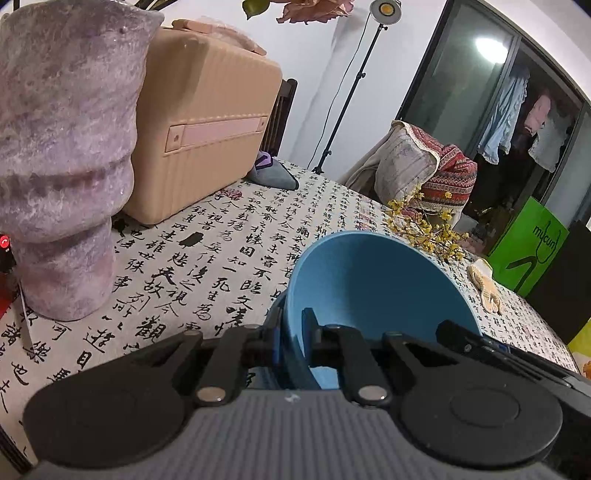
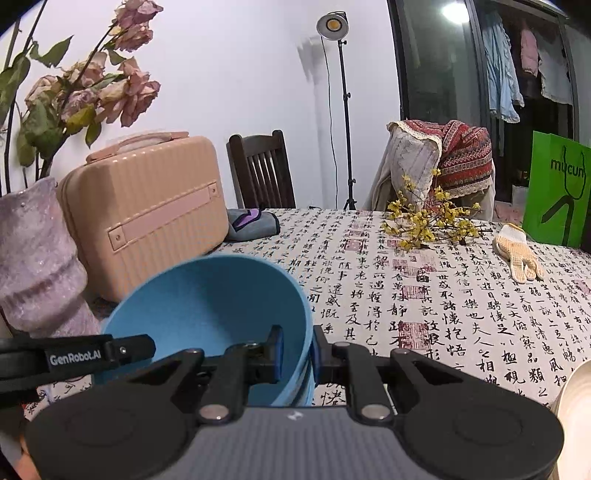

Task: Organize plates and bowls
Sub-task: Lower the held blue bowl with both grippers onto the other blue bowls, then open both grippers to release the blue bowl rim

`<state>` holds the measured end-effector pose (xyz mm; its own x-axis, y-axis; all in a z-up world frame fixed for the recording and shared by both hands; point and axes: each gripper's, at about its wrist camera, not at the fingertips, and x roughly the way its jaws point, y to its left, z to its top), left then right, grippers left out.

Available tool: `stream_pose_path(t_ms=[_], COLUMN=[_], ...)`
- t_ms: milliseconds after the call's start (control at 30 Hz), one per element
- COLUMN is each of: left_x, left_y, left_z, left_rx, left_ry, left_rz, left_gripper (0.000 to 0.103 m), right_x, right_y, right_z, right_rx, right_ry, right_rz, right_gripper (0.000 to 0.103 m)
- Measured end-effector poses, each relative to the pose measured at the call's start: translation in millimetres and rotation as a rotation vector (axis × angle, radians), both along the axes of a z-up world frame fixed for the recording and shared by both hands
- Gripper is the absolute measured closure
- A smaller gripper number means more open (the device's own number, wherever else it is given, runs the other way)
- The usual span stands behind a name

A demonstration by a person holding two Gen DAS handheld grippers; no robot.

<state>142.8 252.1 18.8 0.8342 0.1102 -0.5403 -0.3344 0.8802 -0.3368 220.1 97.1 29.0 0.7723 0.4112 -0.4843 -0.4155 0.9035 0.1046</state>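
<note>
Both grippers' fingers pinch one smooth, round blue bowl's rim (opposite sides).

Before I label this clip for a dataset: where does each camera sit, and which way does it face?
Left wrist: rides the left gripper, looks along its fingers across the patterned table toward the pink case; its jaws pinch the blue bowl rim.
Right wrist: rides the right gripper, faces the same way; its jaws clamp the bowl's opposite rim, and the other gripper's finger shows at left.
Shared: bowl, case, purple vase, lamp stand, yellow flowers, glove.
</note>
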Motion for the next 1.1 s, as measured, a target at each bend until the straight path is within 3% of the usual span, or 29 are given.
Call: stream_pose_path(t_ms=[300, 367, 567, 700, 767, 800, 867, 933, 967, 1100], left_x=[1, 1, 5, 5, 3, 2, -3, -9, -12, -24], left_y=[-3, -4, -6, -10, -14, -16, -21, -26, -29, -38], left_z=[5, 9, 13, 16, 20, 21, 25, 28, 30, 33], left_rx=[0.030, 0.049, 0.077, 0.123, 0.153, 0.167, 0.191, 0.212, 0.221, 0.247], left_ry=[0.000, -0.003, 0.001, -0.008, -0.021, -0.027, -0.058, -0.093, -0.113, -0.174], left_rz=[-0.001, 0.013, 0.012, 0.018, 0.003, -0.010, -0.031, -0.045, -0.052, -0.073], left_gripper=[0.090, 0.081, 0.075, 0.063, 0.049, 0.045, 0.022, 0.008, 0.000, 0.000], right_x=[0, 1, 2, 2, 2, 1, 0, -2, -4, -11], right_y=[-17, -24, -44, -57, -63, -66, -73, -80, -84, -93], right_z=[5, 6, 6, 4, 2, 1, -1, -2, -3, -4], right_rx=[0.063, 0.084, 0.117, 0.138, 0.149, 0.156, 0.182, 0.201, 0.208, 0.214], right_ry=[-0.014, -0.015, -0.007, -0.003, -0.001, 0.002, 0.005, -0.003, -0.010, -0.032], right_rz=[-0.014, -0.018, -0.033, -0.036, -0.033, -0.033, -0.033, -0.027, -0.028, -0.031], right_gripper=[0.086, 0.086, 0.077, 0.060, 0.050, 0.041, 0.027, 0.011, 0.009, 0.000])
